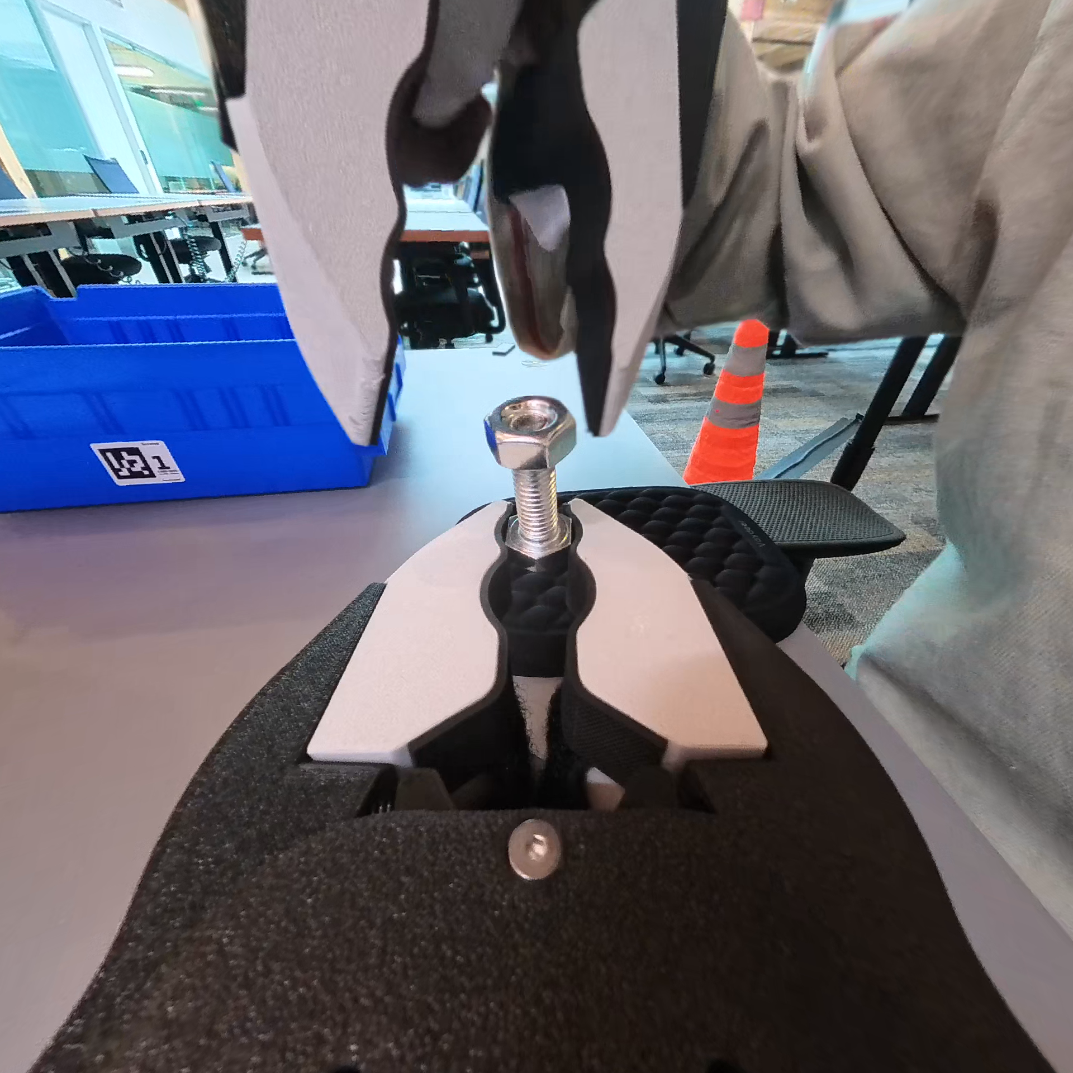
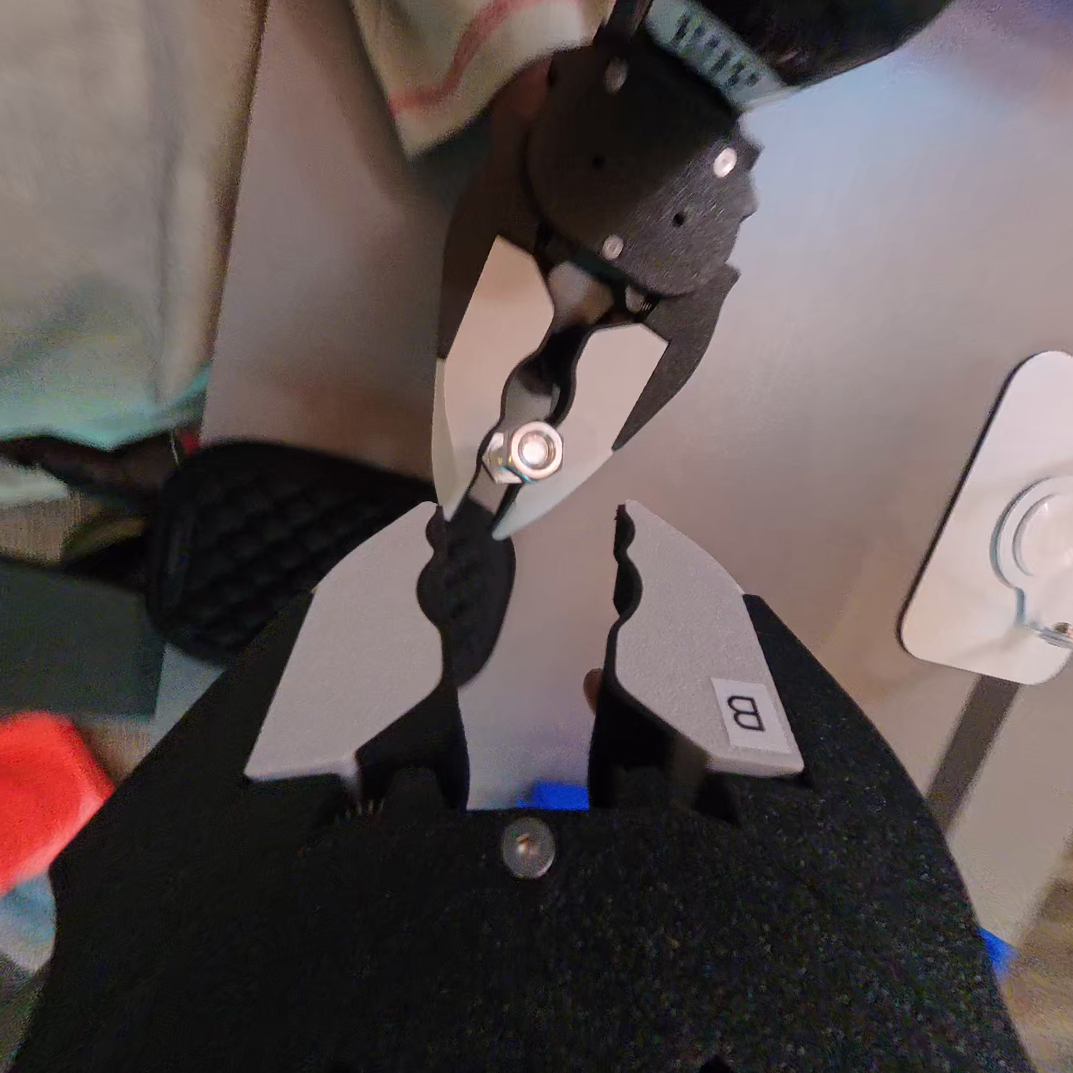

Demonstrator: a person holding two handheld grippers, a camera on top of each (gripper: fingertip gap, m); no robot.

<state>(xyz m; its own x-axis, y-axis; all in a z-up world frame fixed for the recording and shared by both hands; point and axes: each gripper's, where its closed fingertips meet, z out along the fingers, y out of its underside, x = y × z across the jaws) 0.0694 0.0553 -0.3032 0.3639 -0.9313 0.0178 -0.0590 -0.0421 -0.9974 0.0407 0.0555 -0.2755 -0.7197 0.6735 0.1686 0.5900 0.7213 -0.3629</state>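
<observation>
Bolt [image 1: 535, 499] and nut [image 1: 529, 432] are the centre of things: the silver bolt stands upright with its hexagonal head pinched between the fingertips of the left gripper [image 1: 537, 525], threaded shaft pointing up, and the nut sits at the very top of the thread. The nut looks started but hardly run down, since nearly the whole thread shows bare between it and the head.

The right gripper [image 1: 482, 429] hangs just above the nut with its fingers spread wide and nothing between them; one fingertip is close beside the nut without touching it. From the right wrist view the same gripper [image 2: 528, 511] shows its open fingers pointing down at the bolt, whose end faces the camera.

Around them: a blue bin [image 1: 174, 395] with a black-and-white tag stands on the grey table [image 1: 145, 609] to the left, well apart. A black chair [image 1: 726, 540] sits just behind the left gripper at the table edge, an orange cone [image 1: 731, 418] stands on the carpet beyond, and a person's light sleeve [image 1: 871, 203] fills the right side. Nothing lies between the open fingers and the nut.
</observation>
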